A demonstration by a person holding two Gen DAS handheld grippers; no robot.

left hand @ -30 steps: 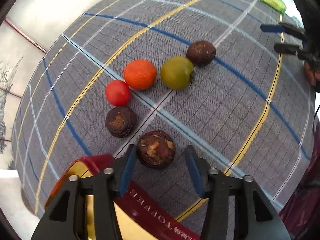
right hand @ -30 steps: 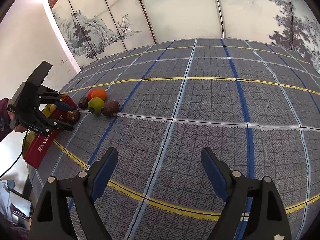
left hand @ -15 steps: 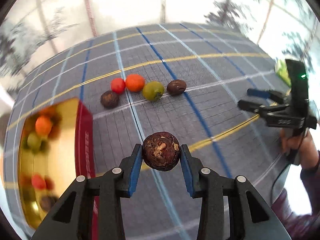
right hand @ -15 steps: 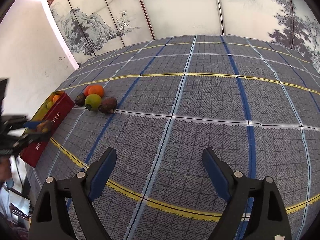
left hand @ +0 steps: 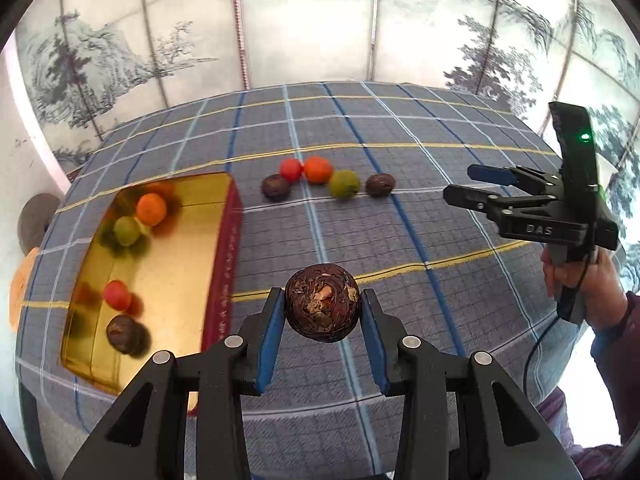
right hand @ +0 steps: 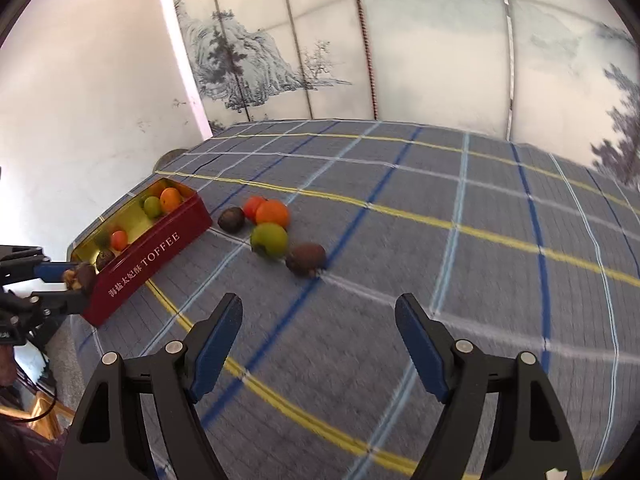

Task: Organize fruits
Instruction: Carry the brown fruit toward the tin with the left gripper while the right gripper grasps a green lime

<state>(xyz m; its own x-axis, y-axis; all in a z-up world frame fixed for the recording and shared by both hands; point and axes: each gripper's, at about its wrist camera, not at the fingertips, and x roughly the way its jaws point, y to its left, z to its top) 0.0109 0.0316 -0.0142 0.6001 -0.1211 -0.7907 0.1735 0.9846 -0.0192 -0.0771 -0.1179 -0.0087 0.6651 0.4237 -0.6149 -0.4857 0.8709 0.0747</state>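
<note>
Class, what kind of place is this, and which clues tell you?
Probably a home room, perhaps a dining corner: a plaid tablecloth, a painted landscape screen behind, and a toffee tin holding fruit.

**Left clamped, right spread wide**

My left gripper (left hand: 322, 330) was raised off the surface, its two blue pads (left hand: 269, 340) pressed against opposite sides of a dark brown fruit (left hand: 322, 308), which sat pinched between the tips. From the right camera I saw that same gripper (right hand: 76, 286) at the far left edge, fingers pointing right, one above the other. My right gripper (right hand: 318, 342) hung with its fingers spread wide apart and nothing between them. In the left view it (left hand: 476, 184) pointed left, level, and my right hand (left hand: 580, 280) was wrapped around its handle below the body.
</note>
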